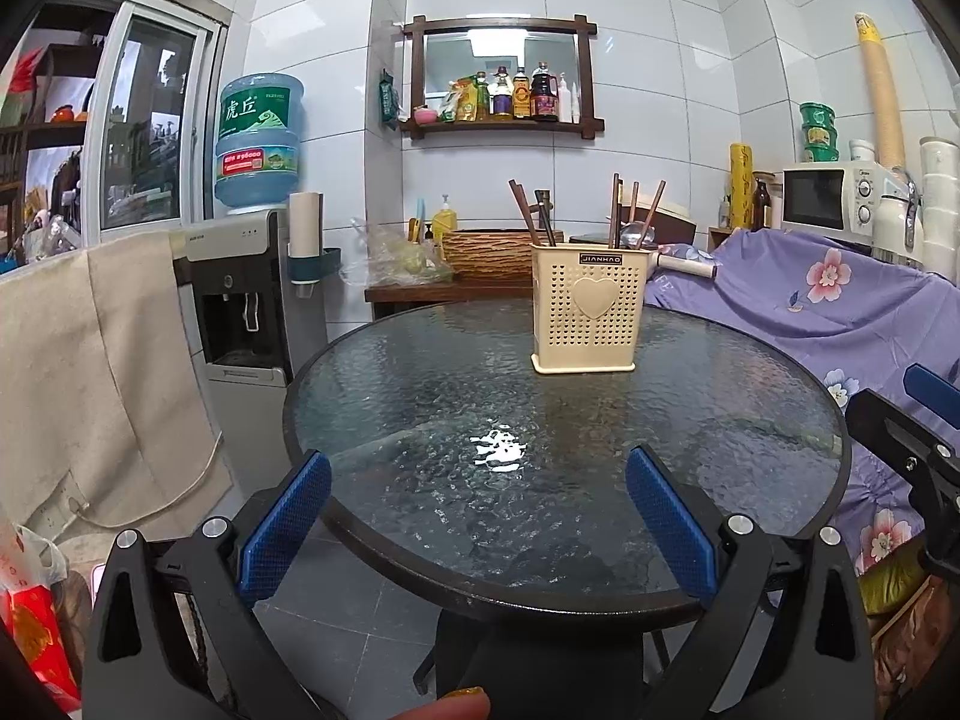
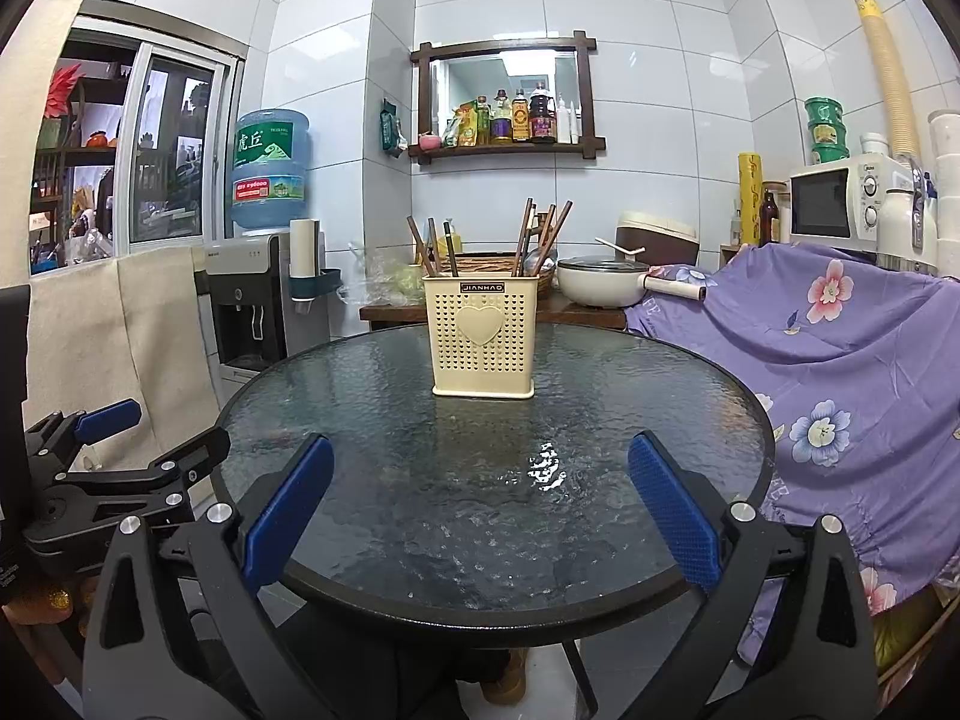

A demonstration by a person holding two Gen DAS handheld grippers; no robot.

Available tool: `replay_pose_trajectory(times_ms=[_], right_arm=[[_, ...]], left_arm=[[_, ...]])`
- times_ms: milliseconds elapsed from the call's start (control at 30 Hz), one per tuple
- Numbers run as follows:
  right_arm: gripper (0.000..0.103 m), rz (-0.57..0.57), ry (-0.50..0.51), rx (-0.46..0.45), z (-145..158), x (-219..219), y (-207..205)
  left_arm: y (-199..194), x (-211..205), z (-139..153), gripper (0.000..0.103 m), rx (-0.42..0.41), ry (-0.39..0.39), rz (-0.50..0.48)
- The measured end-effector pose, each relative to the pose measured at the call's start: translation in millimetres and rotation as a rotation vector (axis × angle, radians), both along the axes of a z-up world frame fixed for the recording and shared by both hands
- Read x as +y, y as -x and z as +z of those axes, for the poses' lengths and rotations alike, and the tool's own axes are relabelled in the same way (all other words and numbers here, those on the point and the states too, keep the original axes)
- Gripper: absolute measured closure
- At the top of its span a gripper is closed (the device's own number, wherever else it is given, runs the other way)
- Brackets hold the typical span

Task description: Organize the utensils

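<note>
A cream perforated utensil holder (image 1: 588, 309) (image 2: 483, 341) with a heart on its front stands upright at the far side of the round glass table (image 1: 420, 396) (image 2: 660, 408). Brown chopsticks (image 1: 527, 213) (image 2: 543, 234) and a metal spoon (image 1: 635, 234) stick out of its two compartments. My left gripper (image 1: 477, 516) hovers over the table's near edge, open and empty. My right gripper (image 2: 480, 516) is likewise open and empty at the near edge. Each gripper shows at the side of the other's view, the right one (image 1: 918, 420) and the left one (image 2: 120, 450).
A water dispenser (image 1: 246, 300) stands to the left of the table. A purple flowered cloth (image 2: 840, 348) covers furniture on the right. Behind the table a low wooden shelf holds a basket (image 1: 492, 252) and a white pot (image 2: 600, 285). A microwave (image 2: 840, 201) sits far right.
</note>
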State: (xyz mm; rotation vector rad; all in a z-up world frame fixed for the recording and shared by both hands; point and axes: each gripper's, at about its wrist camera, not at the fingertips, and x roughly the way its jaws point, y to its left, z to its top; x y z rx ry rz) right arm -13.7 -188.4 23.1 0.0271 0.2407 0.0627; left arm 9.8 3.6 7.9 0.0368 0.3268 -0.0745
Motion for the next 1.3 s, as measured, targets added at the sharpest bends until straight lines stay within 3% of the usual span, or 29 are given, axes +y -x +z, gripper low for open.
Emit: replay_pose_trajectory(times_ms=[1300], right_arm=[[0.006, 0.002, 0.003, 0.015, -0.1, -2.4, -4.8]], left_arm=[[-2.5, -1.2, -1.0, 0.006, 0.026, -0.006, -0.001]])
